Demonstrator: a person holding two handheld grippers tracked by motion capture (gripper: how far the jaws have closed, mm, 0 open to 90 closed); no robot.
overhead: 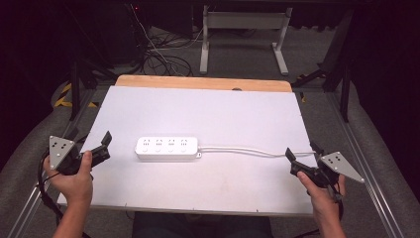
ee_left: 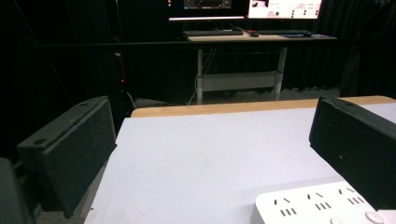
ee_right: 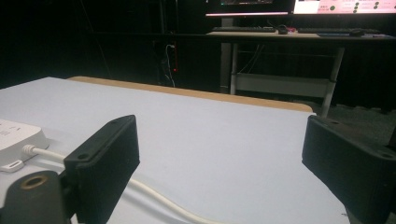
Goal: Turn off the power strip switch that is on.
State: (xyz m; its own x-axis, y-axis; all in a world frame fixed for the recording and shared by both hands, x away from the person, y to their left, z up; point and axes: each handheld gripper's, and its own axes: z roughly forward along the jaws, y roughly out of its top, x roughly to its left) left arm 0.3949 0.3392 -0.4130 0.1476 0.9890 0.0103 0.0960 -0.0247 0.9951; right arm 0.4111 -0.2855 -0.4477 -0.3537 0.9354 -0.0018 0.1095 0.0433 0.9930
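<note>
A white power strip (overhead: 167,148) lies flat on the white bench (overhead: 208,109), a little left of the middle and closer to the near edge than the far one, sockets facing up. Its white cord (overhead: 242,149) runs off the right end and trails along the surface toward the right edge.

The left gripper (overhead: 99,148) hangs at the left edge, held in the person's left hand (overhead: 74,178), just beside the strip's left end but apart from it. Its jaws are spread wide with nothing between them; in the left gripper view the strip (ee_left: 317,205) sits low at the right, partly behind the right jaw.

The right gripper (overhead: 303,157) hangs near the right edge in the right hand (overhead: 322,191), close over the far stretch of the cord. Its jaws are spread wide too and grip nothing. In the right gripper view the cord (ee_right: 154,196) passes along the bench behind the left jaw, and the strip's end (ee_right: 18,135) shows at the far left.

Beyond the far edge a strip of bare wood (overhead: 203,83) shows, then a desk frame (overhead: 242,29) on the floor.
</note>
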